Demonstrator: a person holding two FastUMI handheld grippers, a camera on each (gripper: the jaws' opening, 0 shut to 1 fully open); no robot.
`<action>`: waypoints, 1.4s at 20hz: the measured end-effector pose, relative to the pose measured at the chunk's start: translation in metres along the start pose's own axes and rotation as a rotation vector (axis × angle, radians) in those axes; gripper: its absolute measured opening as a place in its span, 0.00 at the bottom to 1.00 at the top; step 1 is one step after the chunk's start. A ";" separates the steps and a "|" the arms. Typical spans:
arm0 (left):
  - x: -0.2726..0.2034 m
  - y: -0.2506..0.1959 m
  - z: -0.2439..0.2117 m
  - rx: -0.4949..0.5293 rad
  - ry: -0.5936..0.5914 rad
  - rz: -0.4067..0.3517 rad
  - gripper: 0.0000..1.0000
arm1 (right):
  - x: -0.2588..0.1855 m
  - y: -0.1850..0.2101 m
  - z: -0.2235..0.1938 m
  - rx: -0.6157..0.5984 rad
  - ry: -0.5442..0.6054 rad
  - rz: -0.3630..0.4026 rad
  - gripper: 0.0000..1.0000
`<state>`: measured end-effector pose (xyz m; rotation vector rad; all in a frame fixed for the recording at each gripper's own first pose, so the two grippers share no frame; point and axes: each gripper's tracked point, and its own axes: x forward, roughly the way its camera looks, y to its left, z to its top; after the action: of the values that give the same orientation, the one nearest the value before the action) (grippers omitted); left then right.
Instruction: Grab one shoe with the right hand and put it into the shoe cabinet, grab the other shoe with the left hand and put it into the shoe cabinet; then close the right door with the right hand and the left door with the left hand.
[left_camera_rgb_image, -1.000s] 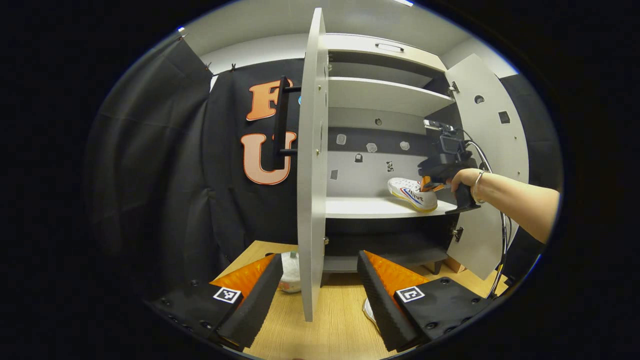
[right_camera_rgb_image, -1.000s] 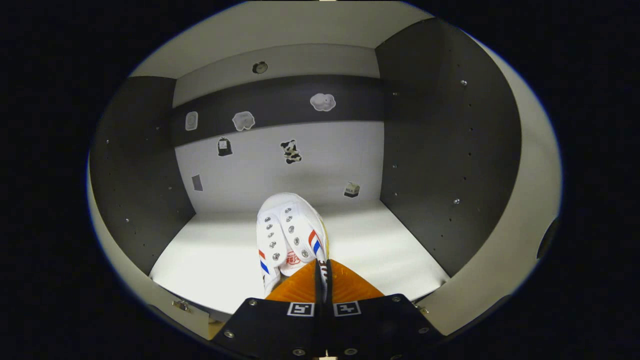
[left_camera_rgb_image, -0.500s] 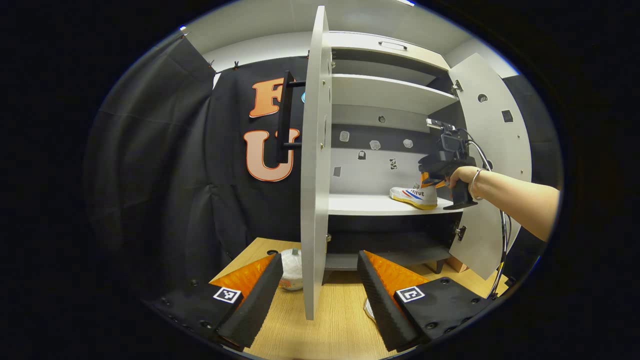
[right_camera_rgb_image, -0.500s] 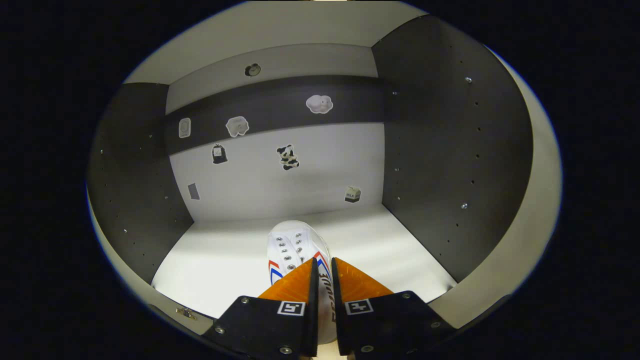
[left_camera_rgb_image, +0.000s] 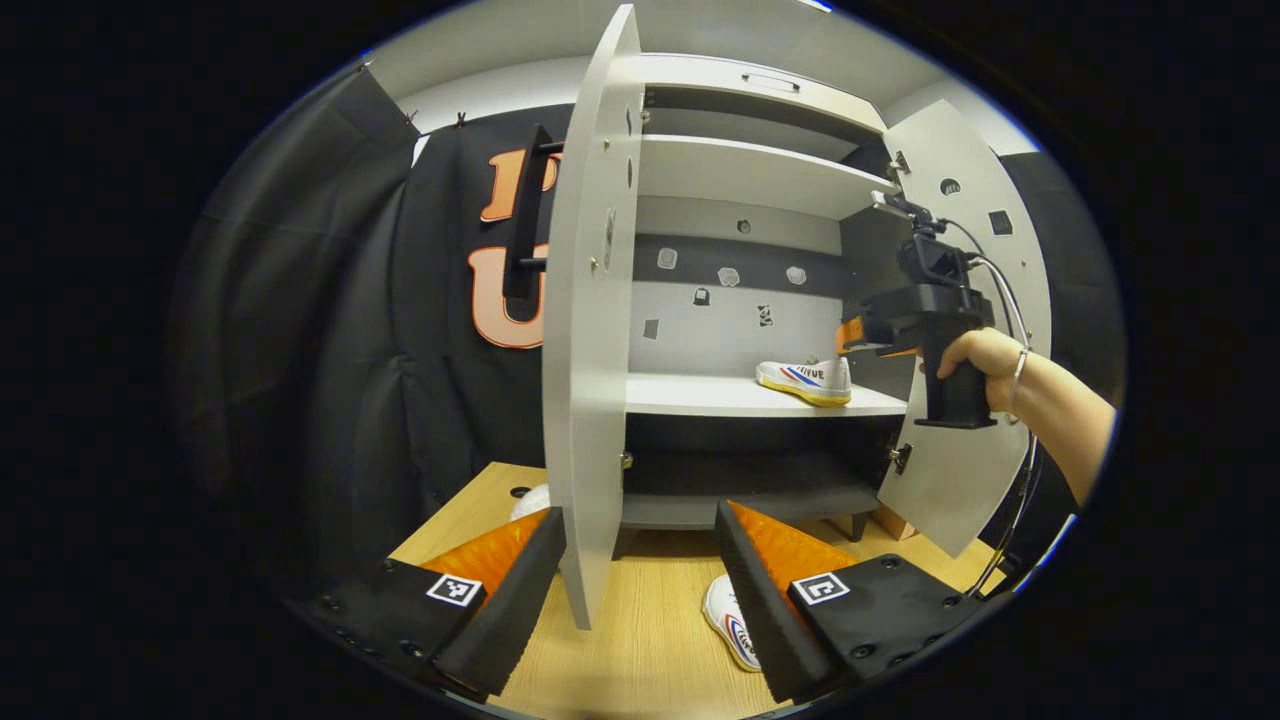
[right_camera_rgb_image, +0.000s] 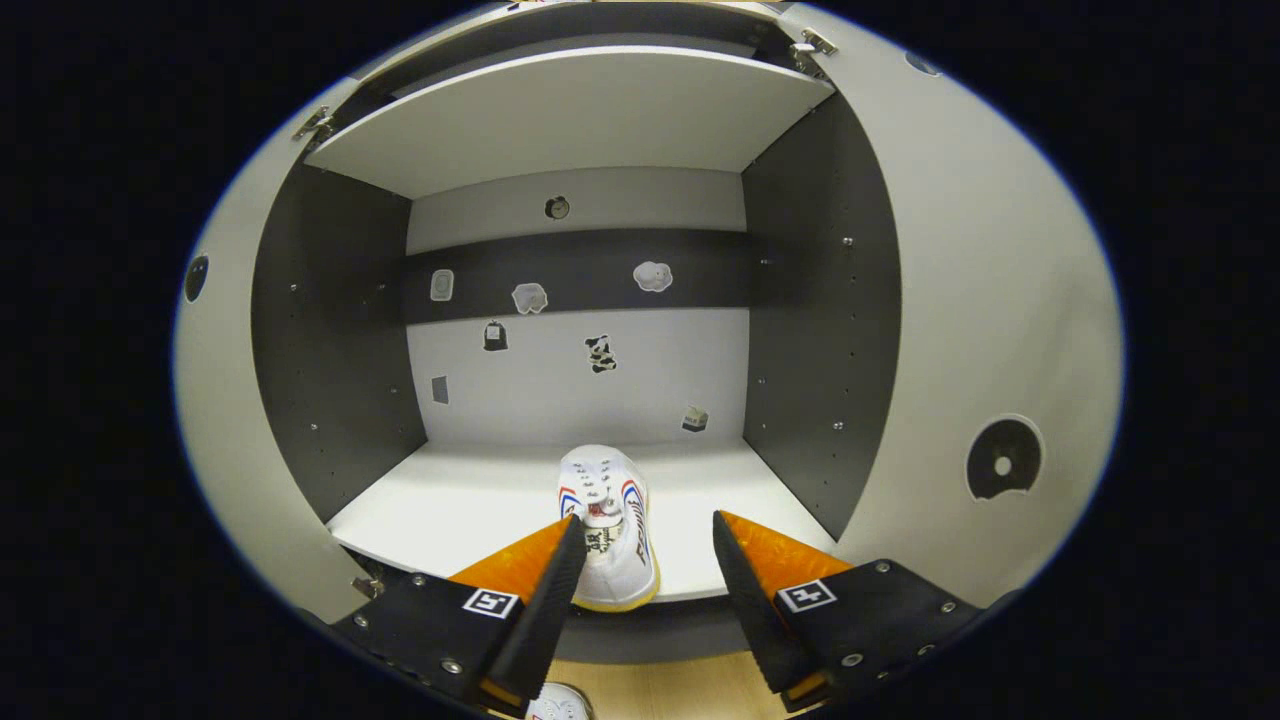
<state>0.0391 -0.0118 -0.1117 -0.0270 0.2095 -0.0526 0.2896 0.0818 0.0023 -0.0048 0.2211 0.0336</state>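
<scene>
With the first shoe (right_camera_rgb_image: 607, 530) set on the middle shelf (right_camera_rgb_image: 470, 505) and the right gripper (right_camera_rgb_image: 640, 560) spread wide and empty, the second shoe (left_camera_rgb_image: 728, 622) on the floor (left_camera_rgb_image: 650, 650) is judged next, to be grasped by the wide, empty left gripper (left_camera_rgb_image: 640, 560).

Dark block lettering is running along the side of the shoe (left_camera_rgb_image: 806, 379) sitting on the cabinet shelf (left_camera_rgb_image: 700, 395), but it is coming through too small to spell out with certainty. Square black-and-white coded markers (left_camera_rgb_image: 452, 589) are sitting on the fingers of the left tool (left_camera_rgb_image: 640, 520) and the right tool (right_camera_rgb_image: 648, 525), carrying patterns rather than words. The small stickers (right_camera_rgb_image: 600, 353) on the cabinet's back wall are showing no legible print.
</scene>
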 end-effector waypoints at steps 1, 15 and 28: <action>0.001 -0.003 -0.002 0.005 -0.001 0.001 0.96 | -0.011 -0.003 -0.002 -0.001 -0.014 0.001 0.81; 0.034 -0.072 -0.085 0.016 0.138 -0.085 0.99 | -0.149 -0.037 -0.051 -0.063 -0.090 0.051 0.92; 0.085 -0.108 -0.242 0.078 0.429 -0.121 0.98 | -0.193 -0.083 -0.079 -0.024 -0.072 0.020 0.93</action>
<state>0.0667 -0.1293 -0.3630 0.0501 0.6345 -0.1873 0.0865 -0.0084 -0.0325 -0.0249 0.1491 0.0563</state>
